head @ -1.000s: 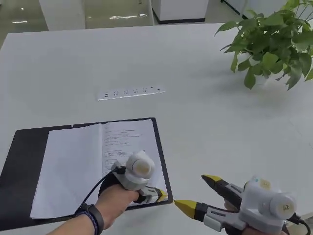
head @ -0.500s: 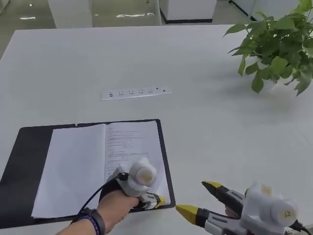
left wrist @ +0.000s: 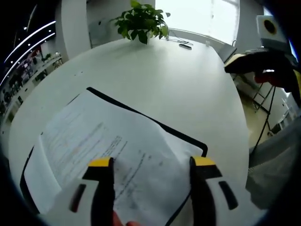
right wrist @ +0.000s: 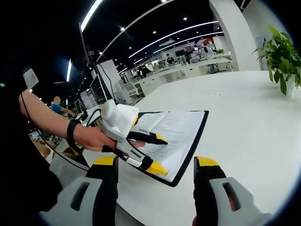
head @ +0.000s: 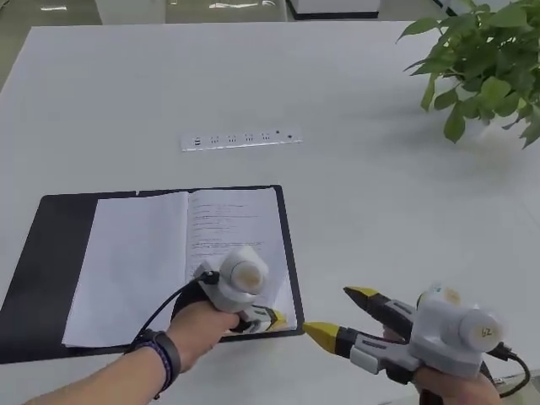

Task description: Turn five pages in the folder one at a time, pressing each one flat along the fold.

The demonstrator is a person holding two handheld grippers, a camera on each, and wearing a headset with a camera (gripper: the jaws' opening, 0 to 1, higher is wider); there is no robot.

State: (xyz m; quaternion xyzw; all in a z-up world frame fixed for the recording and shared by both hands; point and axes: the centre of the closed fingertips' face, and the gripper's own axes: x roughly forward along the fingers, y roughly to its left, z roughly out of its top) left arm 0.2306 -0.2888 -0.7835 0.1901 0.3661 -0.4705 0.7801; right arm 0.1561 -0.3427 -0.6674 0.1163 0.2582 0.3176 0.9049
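One black folder (head: pixel 51 253) is lying open and flat on the white table (head: pixel 380 194), directly under your left gripper (head: pixel 272 321). Two paper faces are showing. One printed page (head: pixel 236 224) is lying beneath that gripper's jaws, and one blank page (head: pixel 135 261) is lying behind it, past your wrist. The single fold (head: pixel 187 236) between them is running straight away from you. Its long axis is therefore lying crosswise to the way the left jaws are pointing, and it is sitting behind their tips rather than ahead of them.

You are holding the left gripper over the printed page's near outer corner with its jaws spread wide. The paper is sitting between and below the yellow tips, and nothing is being clamped (whether a tip is touching the sheet cannot be told). This is the nearer of your two grippers to the page. Judging from this, the coming move is going to be closing on that outer edge and carrying it back over the fold.

Your right gripper (head: pixel 339 312) is hovering just beside the folder's near corner, off the paper. Its jaws are also open and empty, and they are pointing toward the left gripper.

Farther out, ahead of the left jaws, one potted plant (head: pixel 485 59) is standing on the table. One white power strip (head: pixel 240 139) is lying beyond the folder's far edge, well apart from both grippers.
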